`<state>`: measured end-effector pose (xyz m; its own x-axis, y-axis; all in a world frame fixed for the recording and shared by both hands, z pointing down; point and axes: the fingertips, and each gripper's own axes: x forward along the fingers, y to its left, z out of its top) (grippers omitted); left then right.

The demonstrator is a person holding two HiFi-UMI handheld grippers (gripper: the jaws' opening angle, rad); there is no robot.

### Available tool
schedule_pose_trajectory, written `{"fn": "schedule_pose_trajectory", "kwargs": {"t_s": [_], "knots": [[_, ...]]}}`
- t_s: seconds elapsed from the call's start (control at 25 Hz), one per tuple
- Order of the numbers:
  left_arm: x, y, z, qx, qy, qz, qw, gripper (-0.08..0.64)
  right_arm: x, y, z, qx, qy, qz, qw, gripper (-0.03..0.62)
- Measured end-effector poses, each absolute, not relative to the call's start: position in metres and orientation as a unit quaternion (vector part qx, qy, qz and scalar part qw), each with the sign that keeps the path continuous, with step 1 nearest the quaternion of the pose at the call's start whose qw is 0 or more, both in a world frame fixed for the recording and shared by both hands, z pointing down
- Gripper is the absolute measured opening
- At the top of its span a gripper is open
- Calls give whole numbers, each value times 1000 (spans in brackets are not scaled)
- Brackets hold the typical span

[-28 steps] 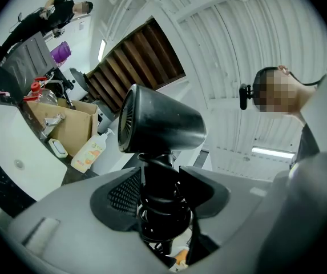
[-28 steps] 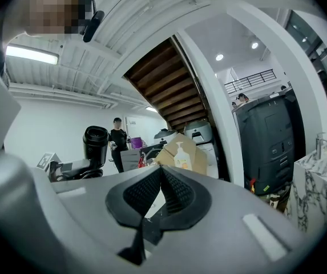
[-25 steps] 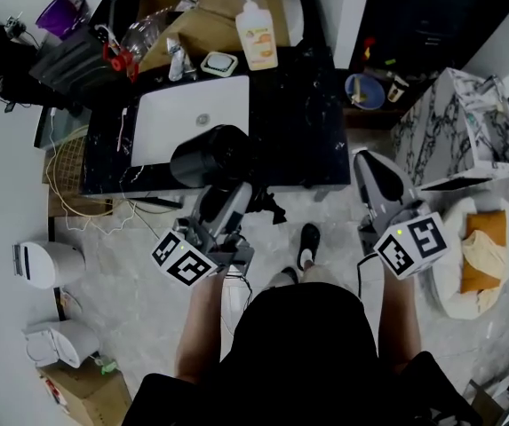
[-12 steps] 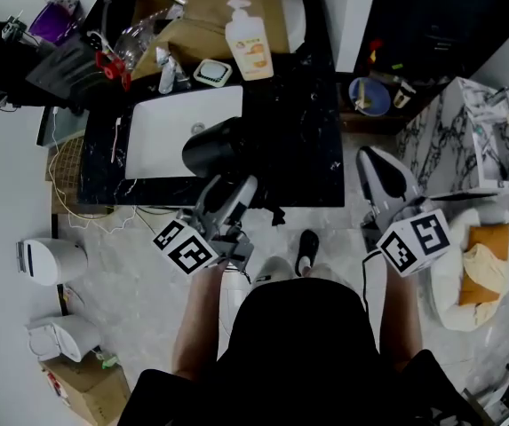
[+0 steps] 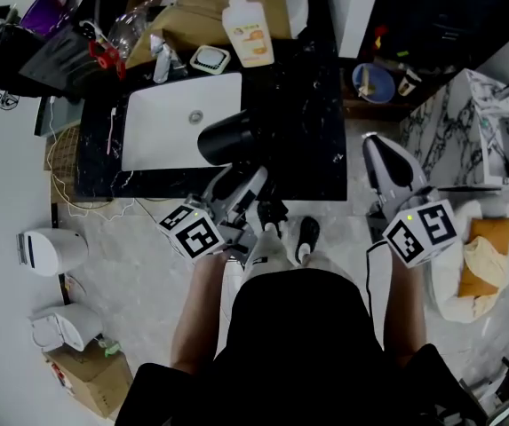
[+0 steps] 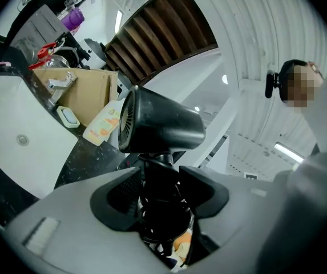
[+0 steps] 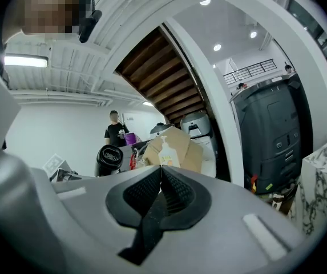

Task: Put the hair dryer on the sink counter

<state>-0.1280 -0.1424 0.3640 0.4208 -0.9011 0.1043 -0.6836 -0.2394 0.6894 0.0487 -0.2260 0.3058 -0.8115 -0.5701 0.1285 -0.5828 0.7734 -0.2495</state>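
The black hair dryer (image 5: pixel 230 138) hangs over the black marble sink counter (image 5: pixel 303 105), its barrel at the right edge of the white basin (image 5: pixel 174 118). My left gripper (image 5: pixel 243 189) is shut on the dryer's handle near the counter's front edge. In the left gripper view the dryer (image 6: pixel 158 124) stands upright, with its handle and wound cord clamped in the left gripper (image 6: pixel 160 181). My right gripper (image 5: pixel 387 171) hovers to the right of the counter, above the floor. Its jaws, seen in the right gripper view (image 7: pixel 162 178), are shut with nothing between them. The dryer (image 7: pixel 109 158) also shows there, far left.
At the counter's back stand a soap bottle (image 5: pixel 245 27), a soap dish (image 5: pixel 210 59), a faucet (image 5: pixel 159 60) and a cardboard box (image 5: pixel 205 3). A marble-patterned box (image 5: pixel 481 136) and a blue bowl (image 5: pixel 374 80) are at right. White appliances (image 5: pixel 50 251) sit on the floor left.
My left gripper has carried the hair dryer to the right and further over the counter, from the basin's front edge to its right edge. The right gripper has barely moved.
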Motion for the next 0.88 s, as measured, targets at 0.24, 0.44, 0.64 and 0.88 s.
{"fn": "schedule_pose_trajectory", "kwargs": {"t_s": [0.24,0.44,0.64,0.88], "knots": [[-137,-160,388,766,-502,-145,374,207,31,-230,318,310,-938,150,41,10],[-148,-184,414,760,-493,-125,404,207,14,-235,331,322,-931,161,60,9],[-159,-210,444,757,-482,-90,432,209,-5,-238,343,339,-921,176,72,9],[-167,-235,477,753,-460,-51,468,209,-22,-241,357,364,-907,196,83,9]]}}
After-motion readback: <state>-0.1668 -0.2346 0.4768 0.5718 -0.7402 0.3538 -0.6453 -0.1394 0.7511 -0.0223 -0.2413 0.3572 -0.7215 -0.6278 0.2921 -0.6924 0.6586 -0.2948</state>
